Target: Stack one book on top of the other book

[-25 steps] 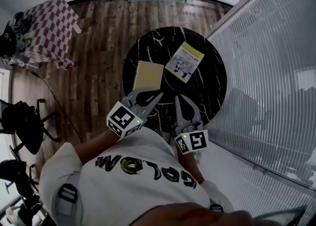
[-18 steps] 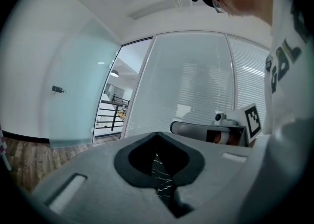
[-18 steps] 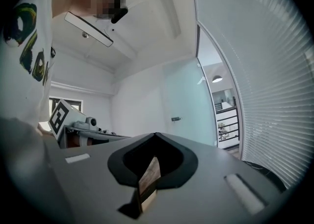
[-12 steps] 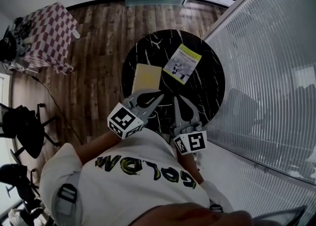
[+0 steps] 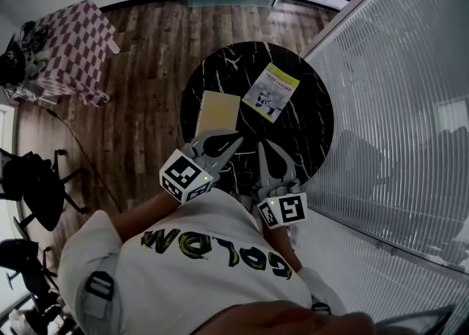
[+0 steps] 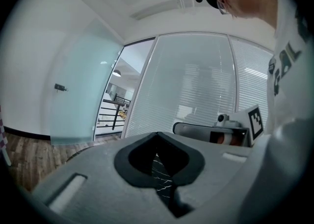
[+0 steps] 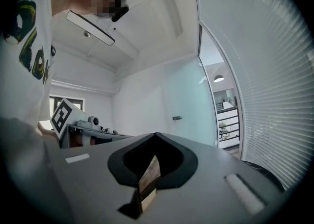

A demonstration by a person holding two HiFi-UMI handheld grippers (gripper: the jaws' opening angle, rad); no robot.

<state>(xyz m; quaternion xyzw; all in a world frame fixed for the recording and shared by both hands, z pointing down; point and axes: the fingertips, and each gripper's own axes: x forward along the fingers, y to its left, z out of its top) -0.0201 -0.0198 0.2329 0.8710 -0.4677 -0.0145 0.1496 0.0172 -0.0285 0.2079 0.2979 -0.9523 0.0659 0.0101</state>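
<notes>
Jaws on both pressed together, nothing between them: left gripper (image 5: 233, 141) and right gripper (image 5: 261, 150) hang over the near edge of the round black marble table (image 5: 311, 128). The plain tan book (image 5: 220, 111) lies flat just ahead of the left tips, long axis running away from the person. The illustrated yellow-green book (image 5: 273, 91) lies farther out on the right gripper's side, skewed and apart from the tan one; both are thin, flat rectangles.

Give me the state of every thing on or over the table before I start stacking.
Plain tan-yellow book: closed, lying flat, nothing on it.
Yellow-green book with a black-and-white cover picture: closed, lying flat, apart from the tan one, not stacked.
Round black marble table: bears both books side by side.
Left gripper: shut, empty, over the table's near side.
Right gripper: shut, empty, beside the left one.
</notes>
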